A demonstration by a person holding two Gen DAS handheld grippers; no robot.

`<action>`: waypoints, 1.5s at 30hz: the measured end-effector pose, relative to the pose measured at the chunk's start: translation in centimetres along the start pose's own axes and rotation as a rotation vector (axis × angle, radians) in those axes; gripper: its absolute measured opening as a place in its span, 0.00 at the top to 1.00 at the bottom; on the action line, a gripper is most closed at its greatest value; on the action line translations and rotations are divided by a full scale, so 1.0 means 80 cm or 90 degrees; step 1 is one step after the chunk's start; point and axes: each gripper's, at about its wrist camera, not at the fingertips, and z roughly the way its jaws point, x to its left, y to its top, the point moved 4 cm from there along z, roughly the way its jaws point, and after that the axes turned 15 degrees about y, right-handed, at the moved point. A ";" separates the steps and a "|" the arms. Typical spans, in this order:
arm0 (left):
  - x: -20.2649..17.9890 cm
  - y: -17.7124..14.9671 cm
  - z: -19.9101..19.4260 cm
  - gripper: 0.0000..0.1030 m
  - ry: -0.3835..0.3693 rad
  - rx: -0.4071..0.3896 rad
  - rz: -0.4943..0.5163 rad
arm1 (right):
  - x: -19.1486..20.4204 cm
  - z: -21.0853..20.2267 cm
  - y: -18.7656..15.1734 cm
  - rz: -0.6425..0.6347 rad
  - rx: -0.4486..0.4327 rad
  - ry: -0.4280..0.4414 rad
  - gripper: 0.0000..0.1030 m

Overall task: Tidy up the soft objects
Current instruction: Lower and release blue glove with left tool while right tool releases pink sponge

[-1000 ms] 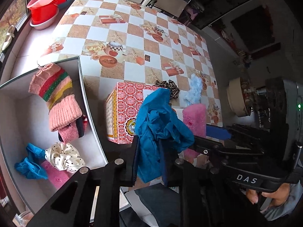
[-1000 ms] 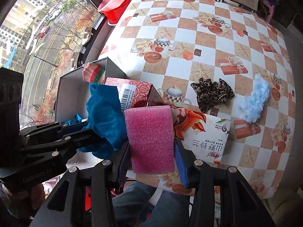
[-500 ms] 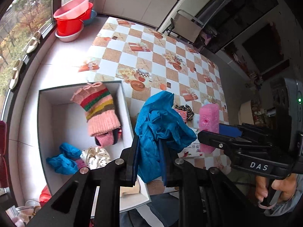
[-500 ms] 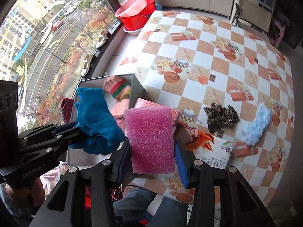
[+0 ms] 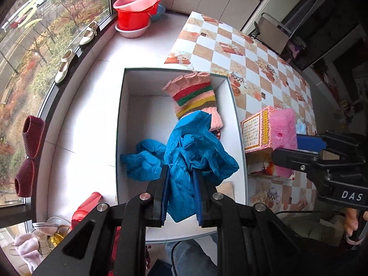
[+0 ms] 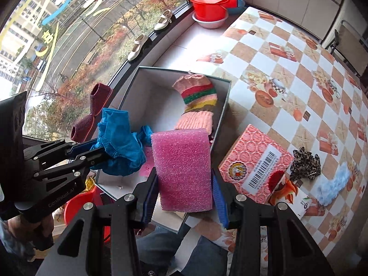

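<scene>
Blue cloth [image 5: 191, 161] pinched, left gripper [image 5: 181, 195] | pink foam [image 6: 184, 168] clamped, right gripper [image 6: 184, 202] | scrunchie [image 6: 304, 163] (right view only) — on table [image 6: 299, 73]

stacked red and pink plastic basins [image 5: 135, 11] sit on the white ledge [image 5: 96, 96] at the far end of the window. a pair of cream shoes [image 6: 150, 35] rests on the dark sill, and a maroon knitted slipper pair [image 5: 28, 158] lies farther along it. the checkered tablecloth [image 6: 299, 73] carries a red patterned carton [image 6: 255, 163] near its front edge, partly on a printed packet [image 6: 296, 197]. a folding chair [image 5: 272, 34] stands beyond the table's far corner.
</scene>
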 end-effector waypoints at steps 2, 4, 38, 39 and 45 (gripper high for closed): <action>0.006 -0.010 0.008 0.80 0.006 0.017 -0.002 | 0.007 0.013 -0.001 -0.012 0.015 0.000 0.56; 0.010 -0.020 0.015 0.80 0.022 0.028 0.001 | 0.013 0.024 0.000 -0.018 0.026 0.002 0.56; 0.005 -0.060 0.061 0.80 0.037 0.092 0.042 | 0.021 0.079 -0.017 -0.006 0.096 0.004 0.56; 0.005 -0.060 0.062 0.80 0.038 0.092 0.042 | 0.021 0.080 -0.017 -0.006 0.096 0.004 0.56; 0.008 -0.058 0.063 0.79 0.032 0.095 0.030 | 0.025 0.081 -0.014 -0.012 0.094 0.012 0.56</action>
